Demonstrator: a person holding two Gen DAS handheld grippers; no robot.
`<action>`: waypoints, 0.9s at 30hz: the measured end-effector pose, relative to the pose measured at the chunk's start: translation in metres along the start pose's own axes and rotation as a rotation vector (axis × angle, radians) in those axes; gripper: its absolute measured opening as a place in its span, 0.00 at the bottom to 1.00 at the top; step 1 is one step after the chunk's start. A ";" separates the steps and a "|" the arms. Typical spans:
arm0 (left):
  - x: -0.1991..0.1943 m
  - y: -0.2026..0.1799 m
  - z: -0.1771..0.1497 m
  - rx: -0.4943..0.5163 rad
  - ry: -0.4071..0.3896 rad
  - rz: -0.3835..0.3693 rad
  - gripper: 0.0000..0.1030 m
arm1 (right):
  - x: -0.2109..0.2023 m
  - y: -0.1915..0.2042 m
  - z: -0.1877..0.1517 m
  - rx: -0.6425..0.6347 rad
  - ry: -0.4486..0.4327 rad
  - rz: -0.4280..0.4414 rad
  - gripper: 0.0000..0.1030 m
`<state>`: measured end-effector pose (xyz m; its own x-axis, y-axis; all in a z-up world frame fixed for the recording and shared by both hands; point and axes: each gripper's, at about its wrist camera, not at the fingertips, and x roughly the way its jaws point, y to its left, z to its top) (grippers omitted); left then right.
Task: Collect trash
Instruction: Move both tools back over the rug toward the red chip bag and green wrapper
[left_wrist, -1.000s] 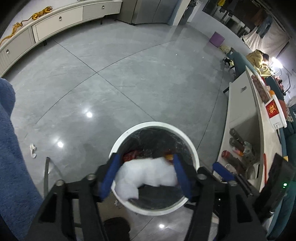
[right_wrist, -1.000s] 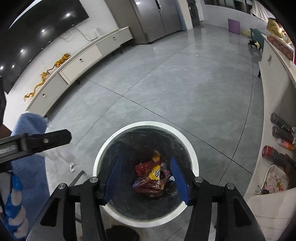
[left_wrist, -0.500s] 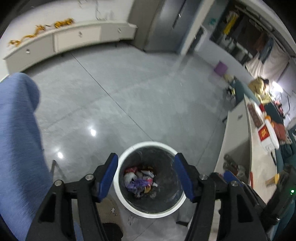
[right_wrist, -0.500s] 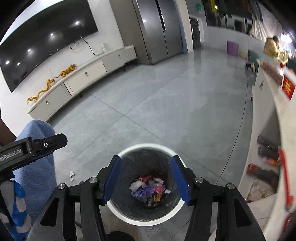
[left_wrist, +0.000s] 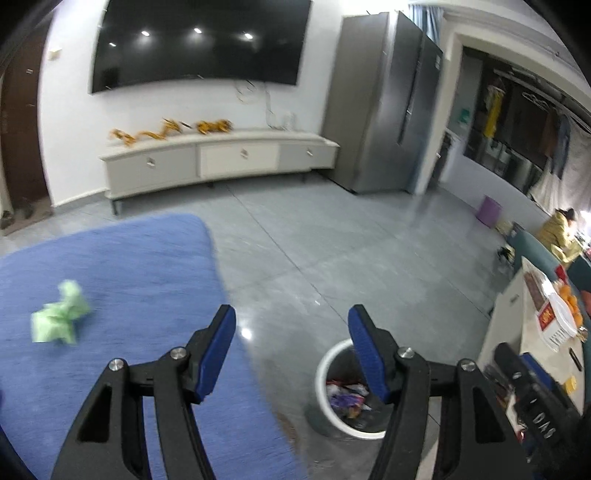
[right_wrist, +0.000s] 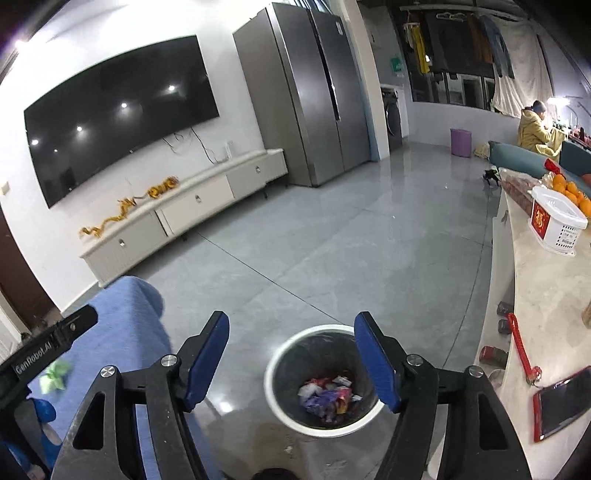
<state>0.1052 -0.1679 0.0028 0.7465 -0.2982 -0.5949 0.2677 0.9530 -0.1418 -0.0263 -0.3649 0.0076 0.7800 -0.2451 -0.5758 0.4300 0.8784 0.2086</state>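
A crumpled green piece of trash was seen lying on a blue cloth-covered surface, well apart from the white-rimmed bin that stood on the grey tiled floor. In the right wrist view the same green scrap was partly hidden behind the black body of the other gripper. Inside the bin, a heap of mixed wrappers in white, purple and red was collected at the bottom. The left gripper was held with its blue pads apart and nothing between them; the edge of the blue surface was framed by its left pad and the bin was partly covered by its right pad. The right gripper was pointed down toward the bin, its jaws were opening, and nothing was gripped between them. To the right of the bin, a pale desk was seen carrying a white basket with a red label, oranges, a red-handled tool and a phone in a red case. Further out, a low white cabinet was set against the wall under a large dark screen, with a grey refrigerator beside it. A person in a yellow jacket was seated far off at the back of the room
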 end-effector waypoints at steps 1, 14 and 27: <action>-0.007 0.007 0.000 -0.004 -0.012 0.010 0.60 | -0.008 0.008 0.000 -0.007 -0.012 0.001 0.67; -0.116 0.096 -0.012 -0.076 -0.181 0.122 0.72 | -0.077 0.103 -0.006 -0.156 -0.109 0.093 0.74; -0.189 0.183 -0.034 -0.183 -0.290 0.225 0.78 | -0.122 0.180 -0.025 -0.324 -0.176 0.195 0.77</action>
<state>-0.0077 0.0643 0.0619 0.9217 -0.0586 -0.3834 -0.0156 0.9821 -0.1878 -0.0554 -0.1661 0.0953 0.9108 -0.1027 -0.3999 0.1227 0.9921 0.0247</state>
